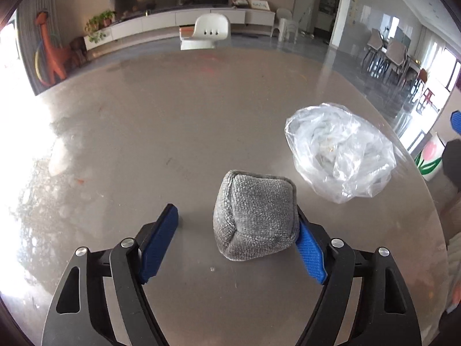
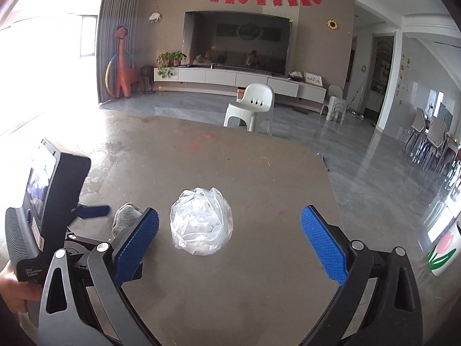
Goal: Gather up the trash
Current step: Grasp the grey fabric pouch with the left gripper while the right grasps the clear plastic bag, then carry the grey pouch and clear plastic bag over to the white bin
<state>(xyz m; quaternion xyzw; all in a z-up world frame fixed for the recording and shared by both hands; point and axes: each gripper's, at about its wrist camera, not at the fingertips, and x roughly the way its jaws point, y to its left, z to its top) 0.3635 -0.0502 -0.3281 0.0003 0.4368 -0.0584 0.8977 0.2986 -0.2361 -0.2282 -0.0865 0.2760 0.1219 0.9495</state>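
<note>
Left wrist view: the left gripper (image 1: 237, 225) is spread wide around a folded grey cloth (image 1: 255, 216) on the brown table (image 1: 144, 132) — the cloth touches only one blue pad. Just beyond the cloth lies a crumpled clear plastic bag (image 1: 340, 151). The right gripper (image 2: 230, 230) also stands open — the bag (image 2: 201, 221) sits between its fingers, untouched.

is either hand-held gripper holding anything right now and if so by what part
Nothing is held. The left hand-held gripper is open around the gray cloth bundle, and the right hand-held gripper is open around the crumpled plastic bag.
</note>
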